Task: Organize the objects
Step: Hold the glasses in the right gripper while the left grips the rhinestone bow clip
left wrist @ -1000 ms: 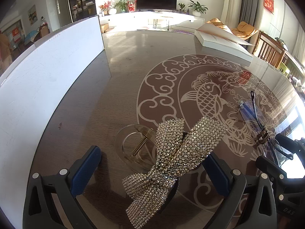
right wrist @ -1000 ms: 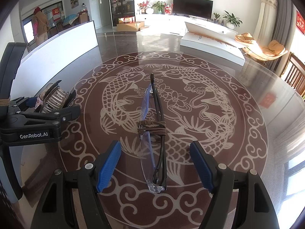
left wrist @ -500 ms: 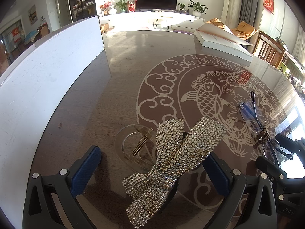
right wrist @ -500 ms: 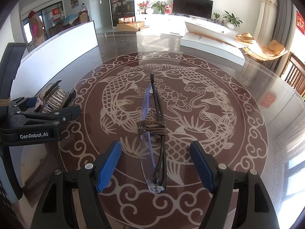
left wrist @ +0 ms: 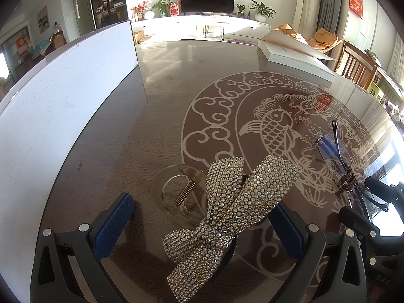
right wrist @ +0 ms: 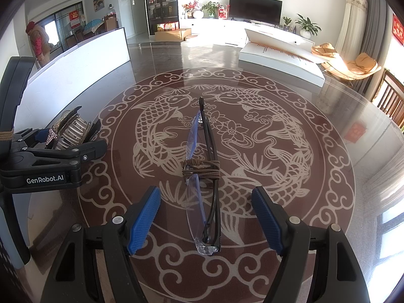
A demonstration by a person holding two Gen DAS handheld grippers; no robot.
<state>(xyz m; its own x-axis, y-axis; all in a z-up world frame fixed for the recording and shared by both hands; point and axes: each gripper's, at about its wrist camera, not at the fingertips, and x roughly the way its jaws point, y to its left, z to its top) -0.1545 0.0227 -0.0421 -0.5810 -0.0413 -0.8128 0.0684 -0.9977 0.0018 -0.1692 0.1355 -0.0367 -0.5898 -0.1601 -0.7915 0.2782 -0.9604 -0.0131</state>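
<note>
Left gripper (left wrist: 202,224) – jaws apart around rhinestone bow clip (left wrist: 227,217), lower centre | right gripper (right wrist: 205,221) – open astride folded glasses (right wrist: 204,176), centre frame

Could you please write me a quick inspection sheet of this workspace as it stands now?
Surface: glossy table with a koi-pattern disc.
Job's things: rhinestone bow clip between the left tool fingers; folded glasses, bound with brown cord, between the right tool fingers.
Clutter: white board; white box.
Grippers: both tools open, pads clear.
Cables: nothing seen.
Surroundings: living room, television, plants, chairs, a person far left.
</note>
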